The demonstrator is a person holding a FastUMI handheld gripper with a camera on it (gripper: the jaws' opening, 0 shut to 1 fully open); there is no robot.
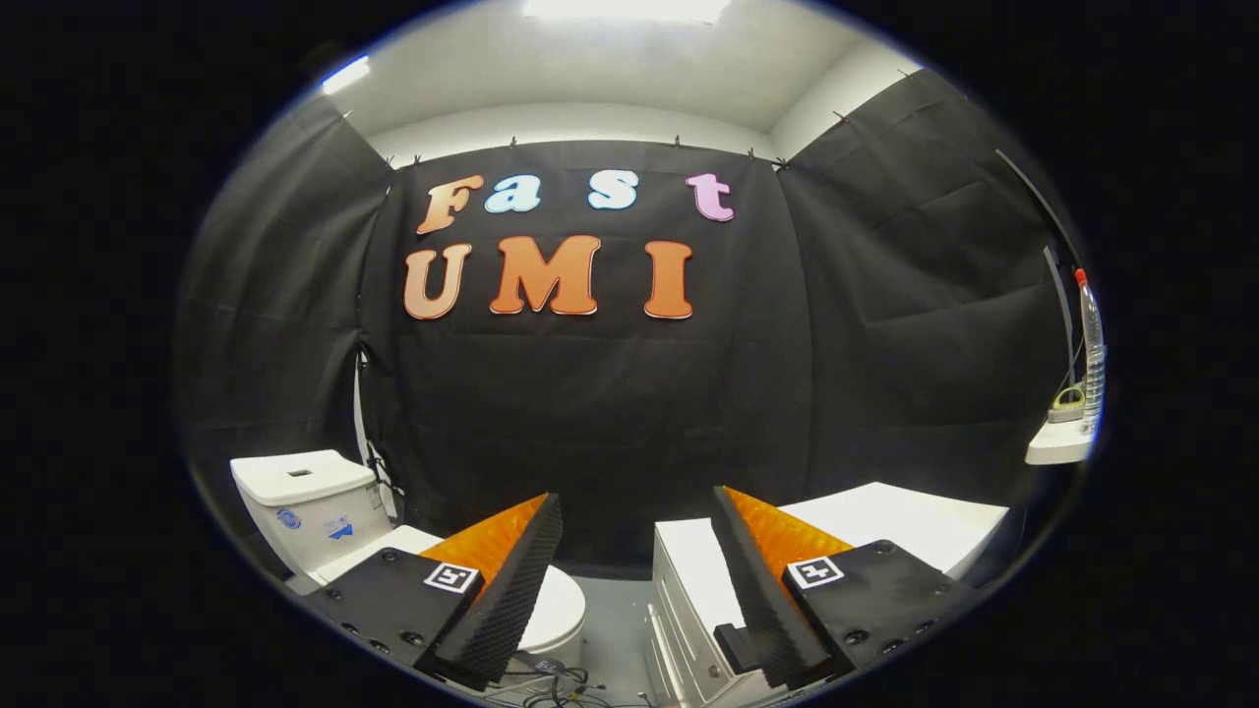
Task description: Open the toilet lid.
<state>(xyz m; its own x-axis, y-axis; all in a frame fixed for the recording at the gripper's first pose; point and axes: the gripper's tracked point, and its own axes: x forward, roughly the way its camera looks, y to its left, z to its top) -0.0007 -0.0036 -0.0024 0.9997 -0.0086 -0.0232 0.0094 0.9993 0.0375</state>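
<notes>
Gripper view shows my claw spread wide, holding nothing. Its left finger overlaps the white ceramic toilet, whose flat white lid lies closed.

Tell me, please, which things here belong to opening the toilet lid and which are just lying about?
Job:
- toilet lid, closed, beyond the left finger
- toilet tank
- gripper, open, holding nothing

Lying about:
- white cabinet, behind the right finger
- water bottle on a small shelf
- cables on the floor
</notes>
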